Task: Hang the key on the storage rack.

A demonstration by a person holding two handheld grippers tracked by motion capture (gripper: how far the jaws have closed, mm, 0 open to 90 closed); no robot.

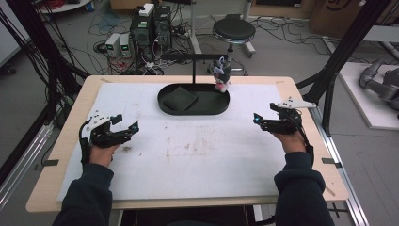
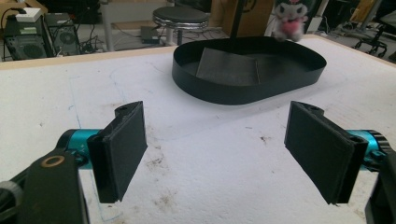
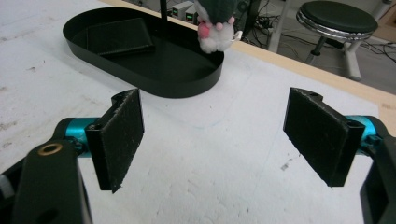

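Resting at nine and three o'clock on white foam sheet [image 1: 197, 150]: left gripper [image 1: 124, 123] and right gripper [image 1: 263, 113], jaws spread, empty; black oval tray [image 1: 194, 109] at twelve holding dark square pad [image 1: 182, 100].

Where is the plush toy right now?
The plush toy hangs from the black stand's crossbar at the table's far side, just above the right end of the black oval tray, as the high view shows.
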